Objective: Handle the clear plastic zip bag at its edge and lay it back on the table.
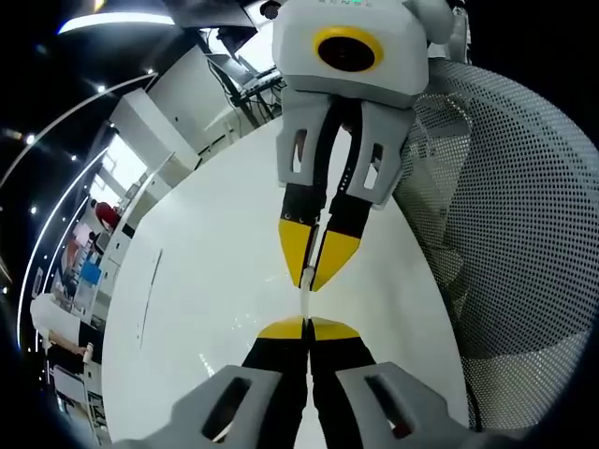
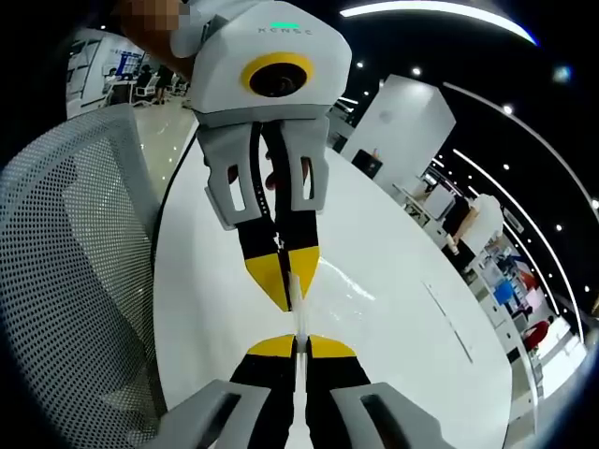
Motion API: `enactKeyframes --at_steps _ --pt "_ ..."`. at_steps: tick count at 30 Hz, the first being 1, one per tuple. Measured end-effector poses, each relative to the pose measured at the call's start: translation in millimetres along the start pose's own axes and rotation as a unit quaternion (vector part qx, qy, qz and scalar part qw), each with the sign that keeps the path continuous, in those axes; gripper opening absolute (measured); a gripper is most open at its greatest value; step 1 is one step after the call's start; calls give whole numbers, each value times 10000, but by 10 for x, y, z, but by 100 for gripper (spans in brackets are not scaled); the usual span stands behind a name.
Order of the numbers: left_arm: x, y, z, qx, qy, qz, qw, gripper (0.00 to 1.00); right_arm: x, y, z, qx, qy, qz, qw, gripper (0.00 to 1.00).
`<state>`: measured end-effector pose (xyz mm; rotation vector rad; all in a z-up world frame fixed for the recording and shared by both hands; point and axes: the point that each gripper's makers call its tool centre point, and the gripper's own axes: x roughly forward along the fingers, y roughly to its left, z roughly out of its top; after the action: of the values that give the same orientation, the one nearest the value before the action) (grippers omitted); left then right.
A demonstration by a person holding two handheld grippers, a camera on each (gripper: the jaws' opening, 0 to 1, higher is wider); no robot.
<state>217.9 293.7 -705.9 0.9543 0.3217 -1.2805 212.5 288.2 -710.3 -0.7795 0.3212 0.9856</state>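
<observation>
1. Zip bag [image 1: 306,301] is seen only as a thin, clear sliver stretched between the two tongs, above the white bench [image 1: 206,281]; most of its body is too transparent to be made out against the bench.
2. In the left gripper view, the left tongs [image 1: 307,329] are pressed together on the near edge of the bag, and the right tongs [image 1: 314,271] come down from above, closed on the opposite edge.
3. In the right gripper view, the right tongs [image 2: 296,344] are pinching the bag [image 2: 298,316] at one edge, and the left tongs [image 2: 286,292] are clamped on the other edge, just beyond.
4. The bag is judged to be very light, limp and slippery: thin film that sags, folds and slides out of a weak pinch.
5. Hold is best taken at the edge, where the zip strip or seam gives a stiffer, thicker line; the smooth middle film is likely to crumple or slip.
6. For laying down, the bag is best lowered flat toward the bench with both pinches kept level, so that no twist is put into it.
7. A perforated chair back [image 1: 505,215] stands beside the bench, well apart from the bag.
</observation>
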Motion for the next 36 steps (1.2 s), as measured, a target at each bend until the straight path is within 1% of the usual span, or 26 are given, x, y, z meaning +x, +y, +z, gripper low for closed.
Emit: enactKeyframes --at_steps 15,17,19,21,23,25,27,29,32,36 --pt "-9 4 13 -11 -39 32 10000 0 1 -11 -14 4 29 -11 10000 0" --pt "1 -5 5 16 -1 -5 10000 0 9 -2 -17 19 56 -7 10000 0" --pt "6 10 1 113 22 39 9999 0 13 -2 -17 33 69 -14 10000 0" --pt "12 -26 -10 35 19 -51 10000 0 17 3 -18 62 73 -9 10000 0" --pt "14 -23 -18 110 48 0 9999 0 25 19 -20 45 81 9 10000 0" --pt "17 -46 -29 56 88 -46 9999 0 29 23 -17 48 90 14 9999 0" --pt "-6 -60 18 -7 1 -47 10000 0 38 28 -21 44 104 31 9999 0" --pt "-39 -66 73 -28 -76 -45 10000 3 44 29 -21 32 108 40 9999 0" --pt "-56 -61 98 67 -33 -17 10000 2 50 35 -19 13 110 58 9999 0" --pt "-71 -54 204 115 -122 -19 9999 0 58 49 -16 -18 118 88 9999 0"
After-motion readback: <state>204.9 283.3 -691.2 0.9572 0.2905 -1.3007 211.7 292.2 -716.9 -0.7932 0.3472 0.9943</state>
